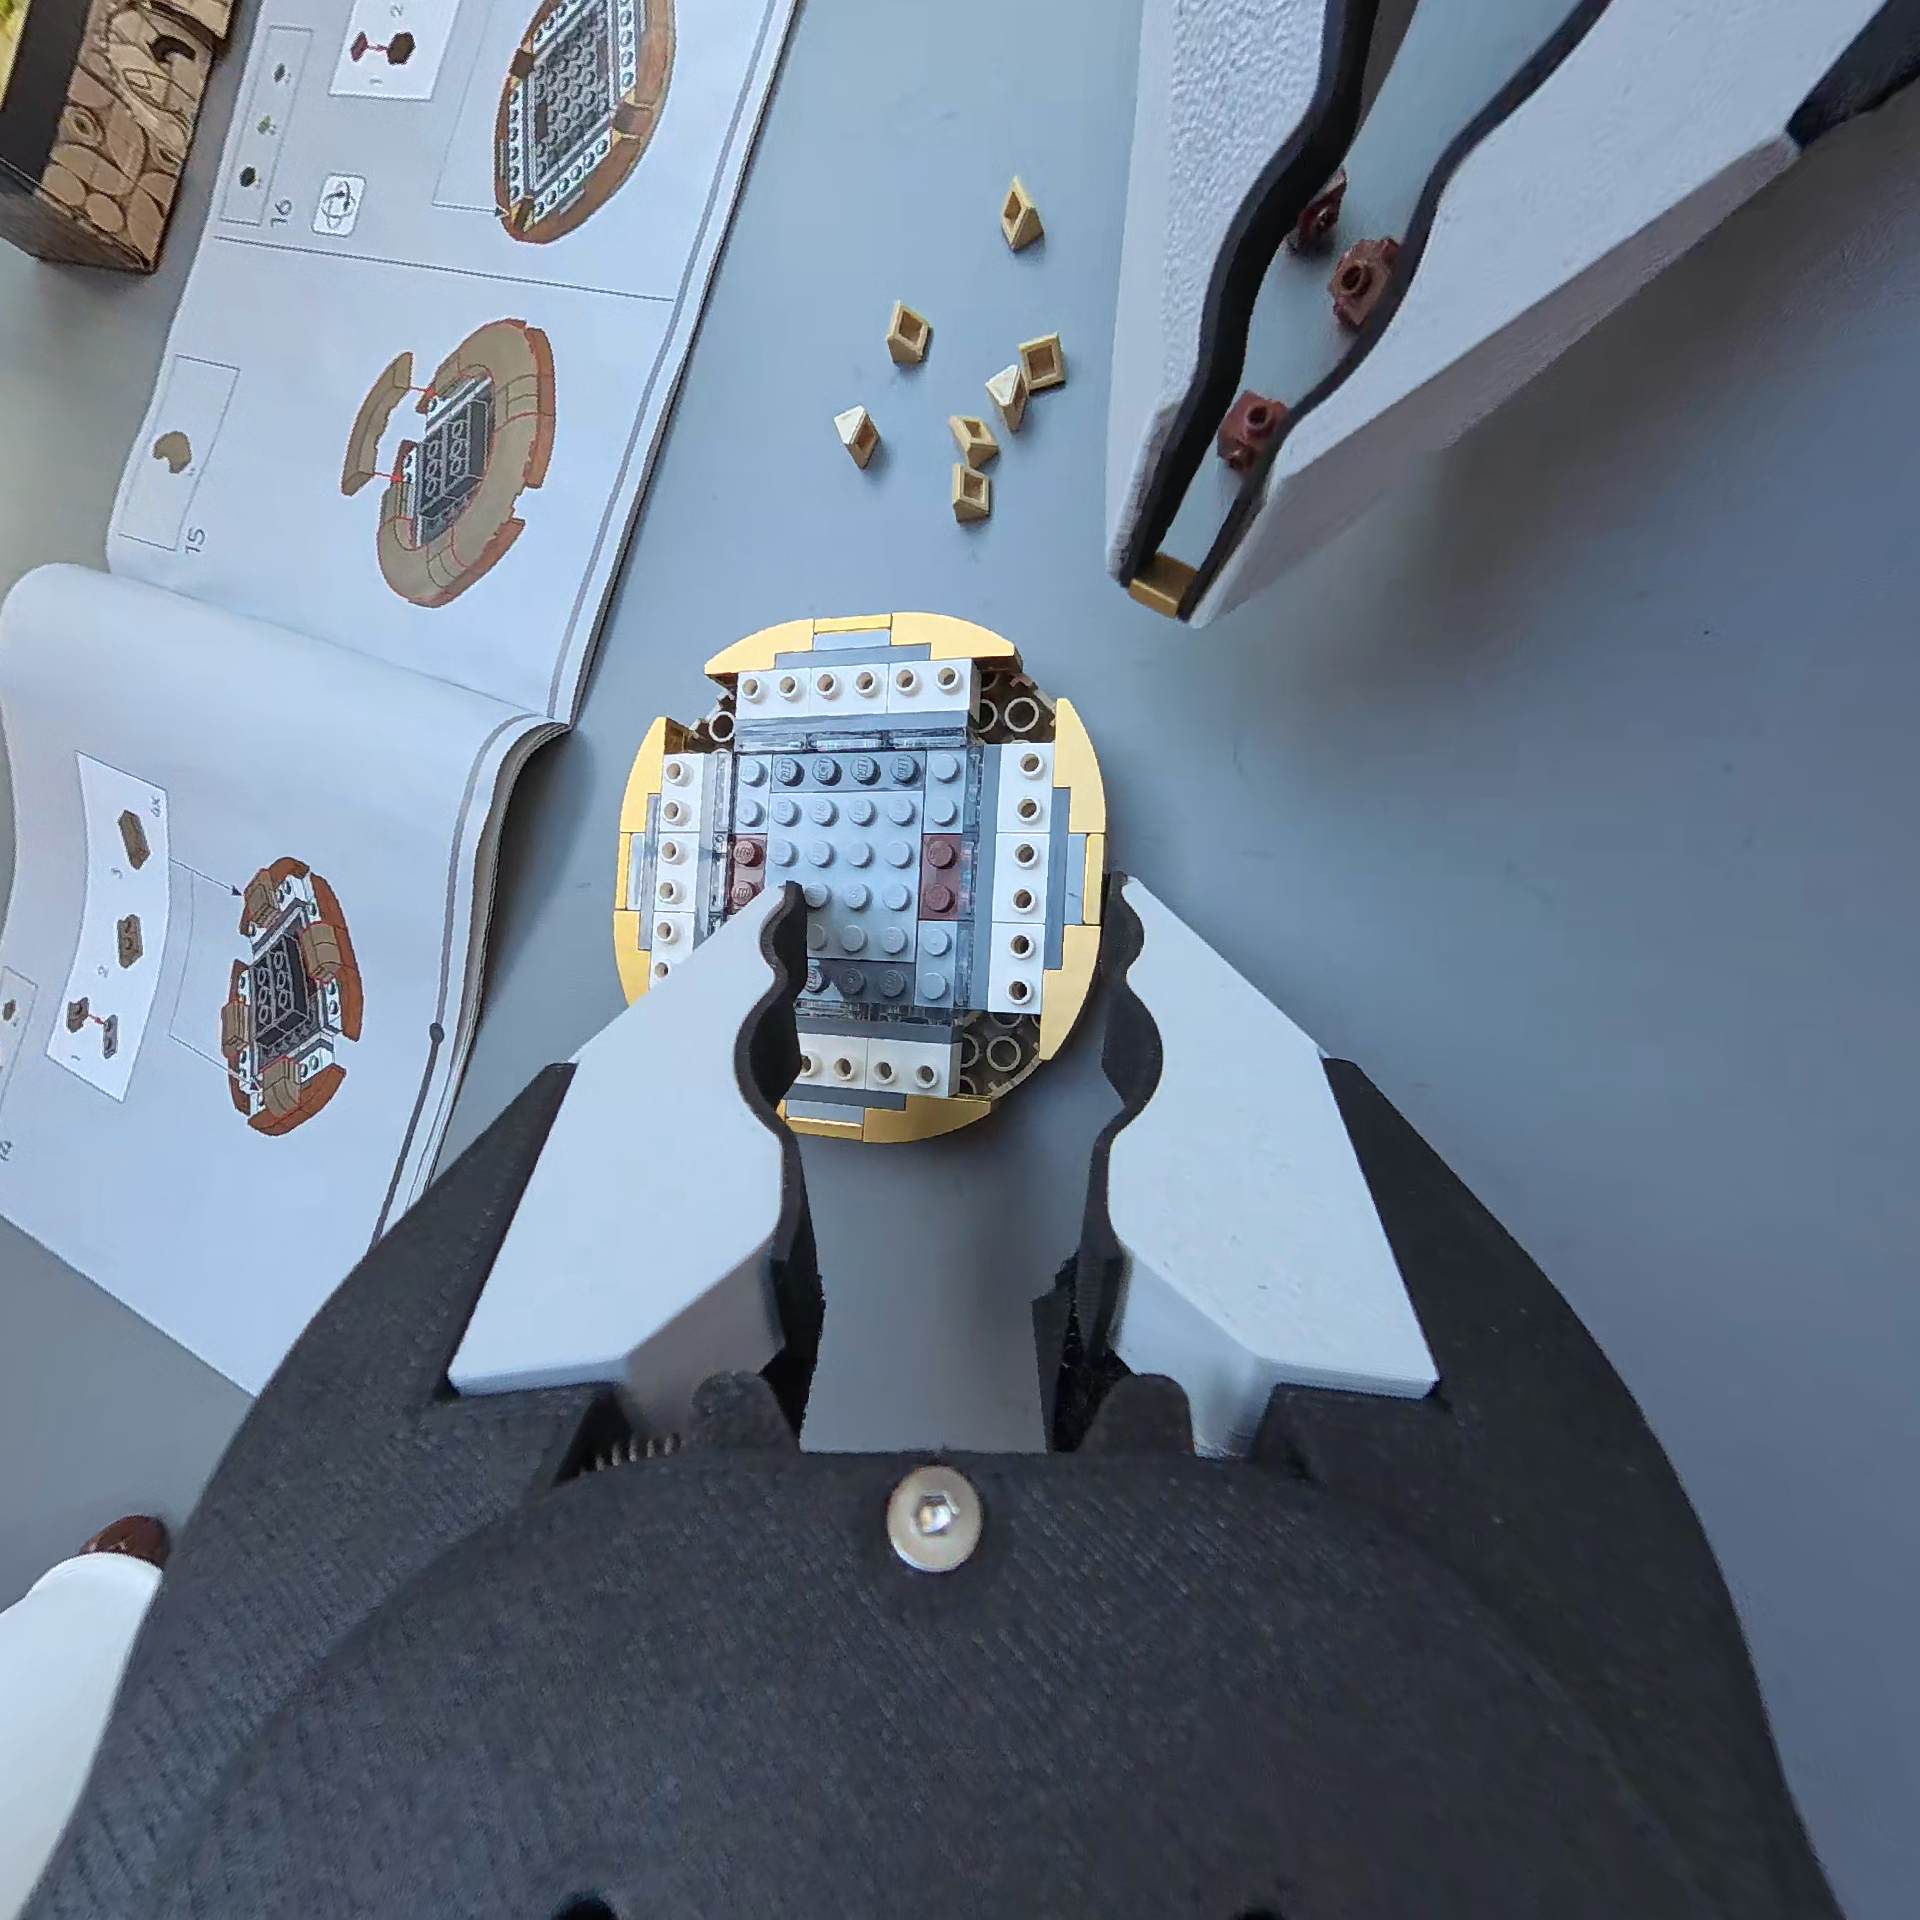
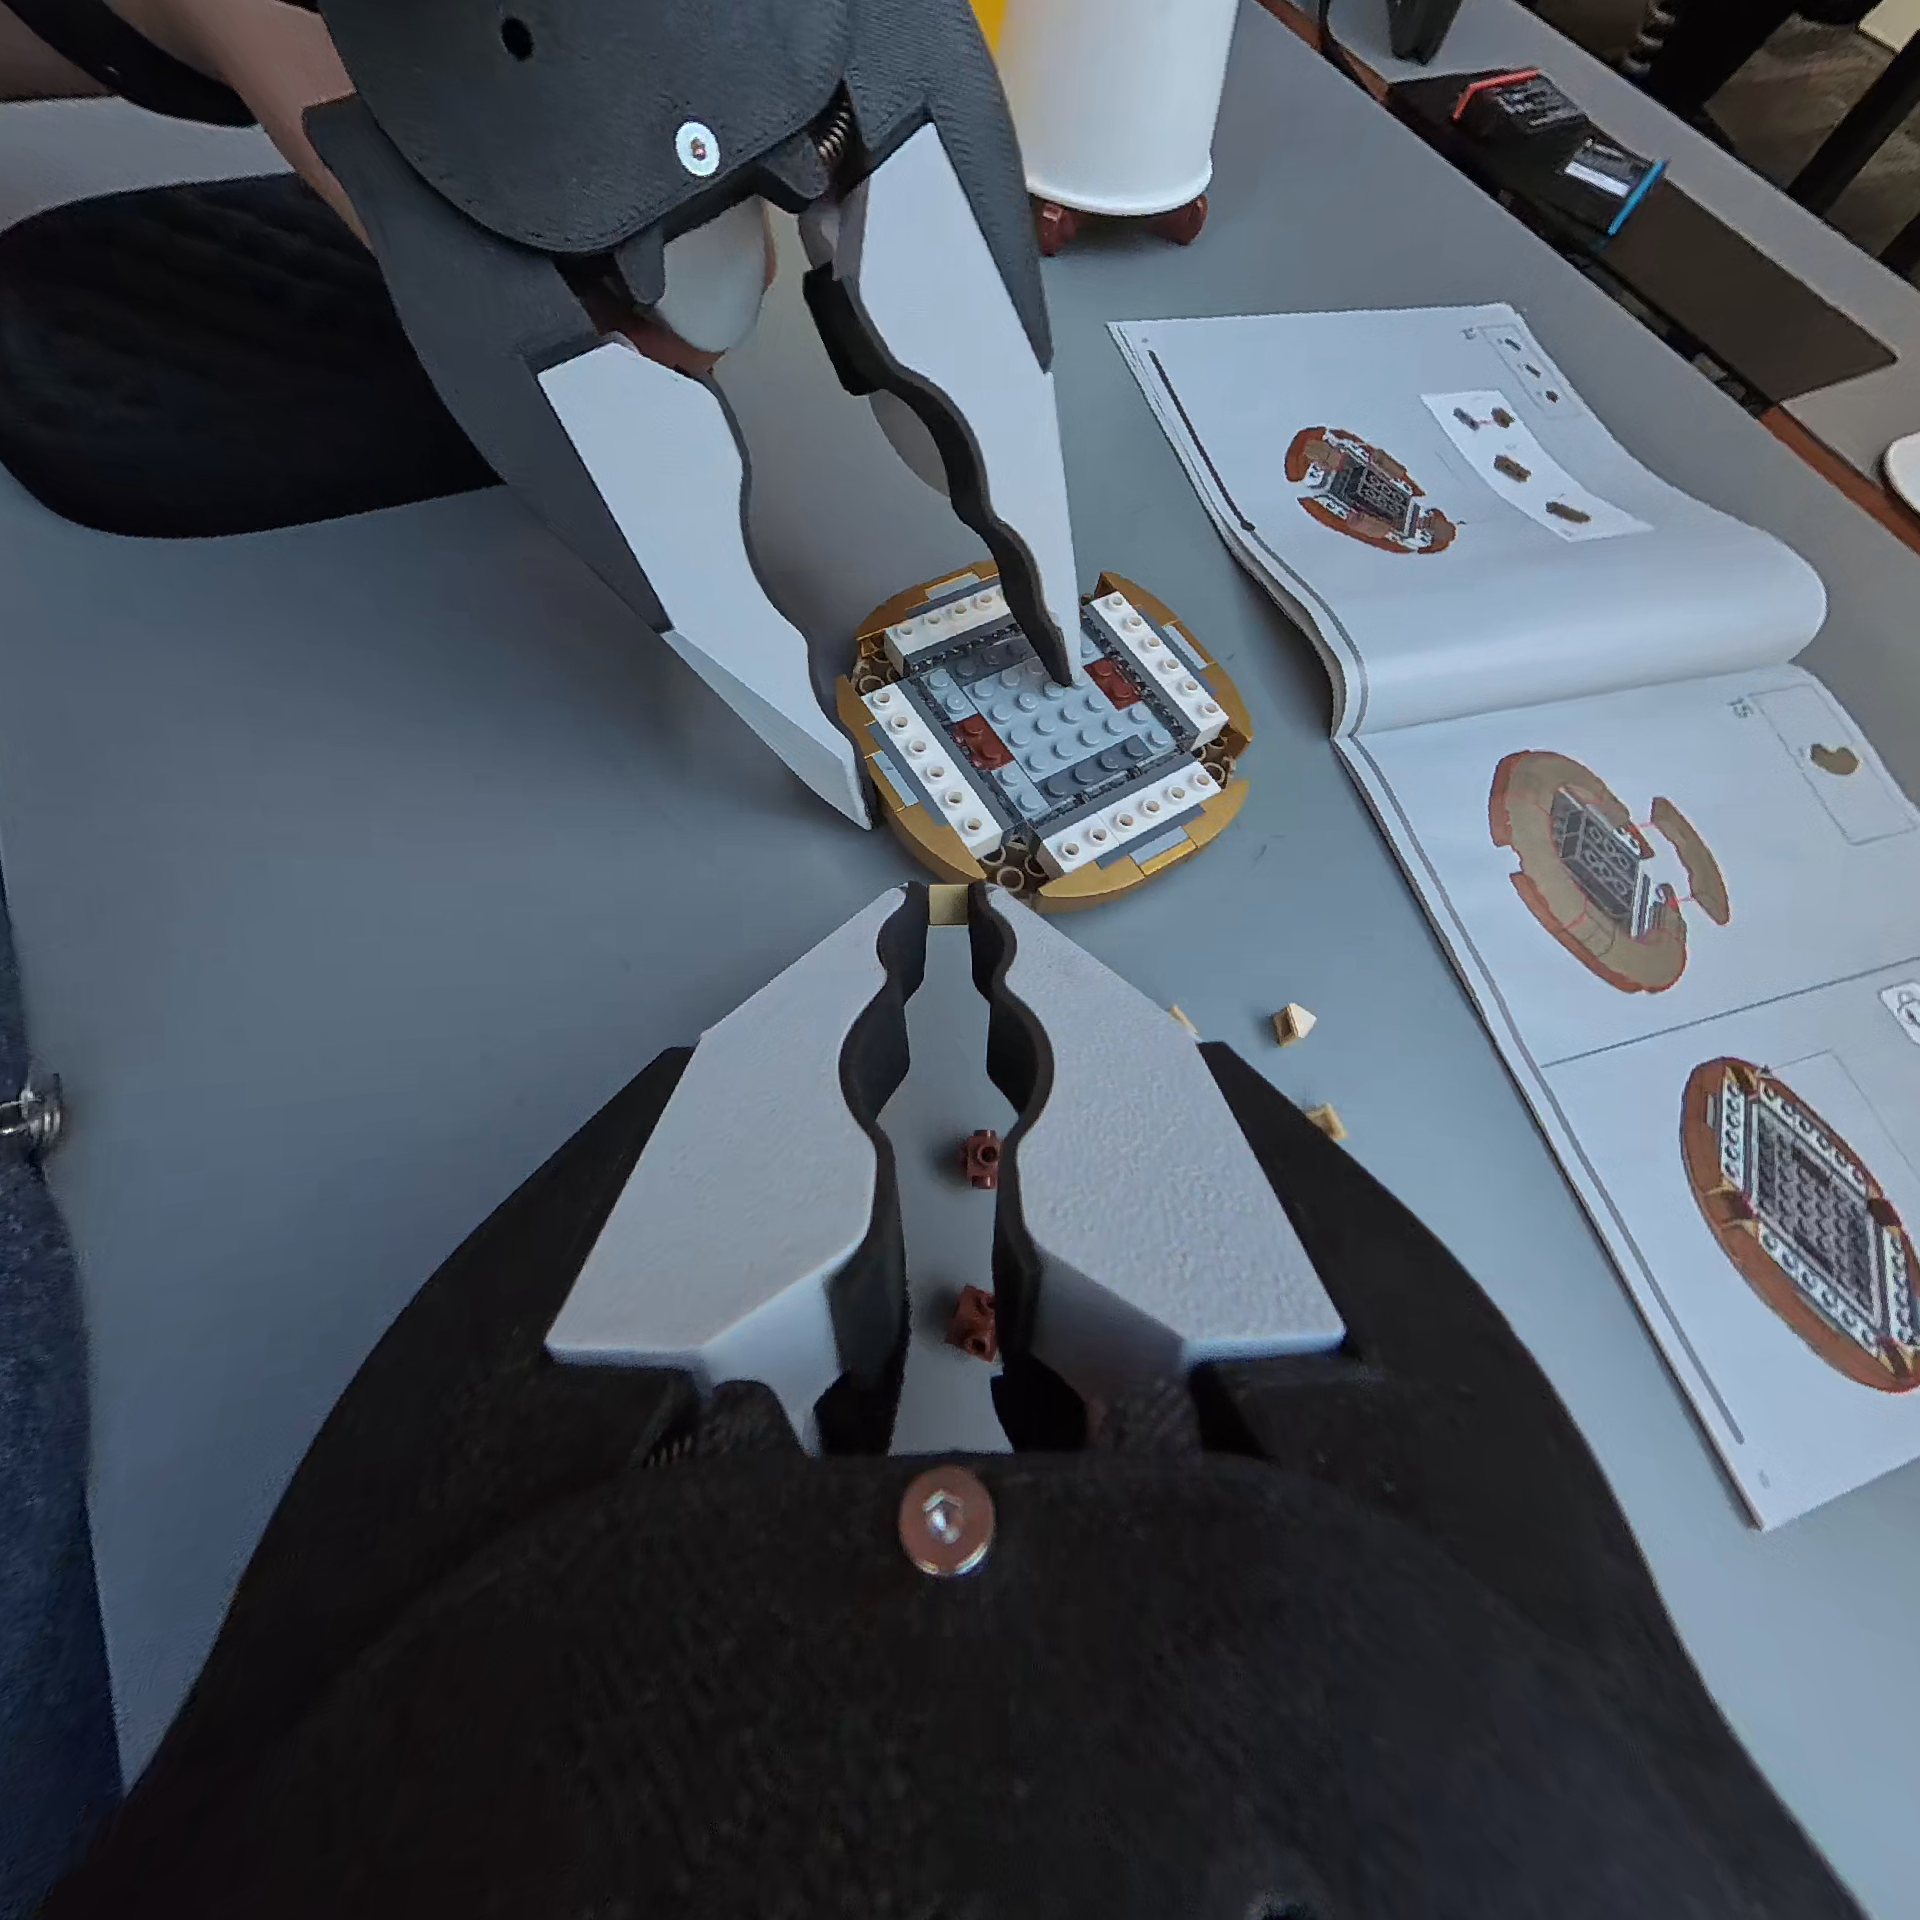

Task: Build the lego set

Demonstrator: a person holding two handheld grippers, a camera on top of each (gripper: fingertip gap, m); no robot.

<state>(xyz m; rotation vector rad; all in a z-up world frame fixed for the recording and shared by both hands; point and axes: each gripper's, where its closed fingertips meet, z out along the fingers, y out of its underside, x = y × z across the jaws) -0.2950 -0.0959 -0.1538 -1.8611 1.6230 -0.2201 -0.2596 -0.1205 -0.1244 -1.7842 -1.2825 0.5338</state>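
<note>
The round lego build (image 1: pixel 862 821), with a gold rim, white side bricks and a grey studded middle, sits on the grey table (image 1: pixel 1507 987). My left gripper (image 1: pixel 956 891) is open and empty: one finger rests on the grey studs, the other stands just outside the build's rim. My right gripper (image 2: pixel 948 902) is shut on a small gold-tan piece (image 2: pixel 948 904) and holds it just in front of the build (image 2: pixel 1070 748). In the left wrist view the right gripper (image 1: pixel 1169 594) is at the upper right with that piece (image 1: pixel 1162 582) at its tips.
Several loose tan slope pieces (image 1: pixel 971 436) lie beyond the build. Small brown pieces (image 1: pixel 1361 275) lie under the right gripper and show in its own view (image 2: pixel 980 1156). An open instruction booklet (image 1: pixel 343 623) lies beside the build. A white cup (image 2: pixel 1117 104) stands farther off. Some 6 centimeters of space lies between my two pairs of fingers.
</note>
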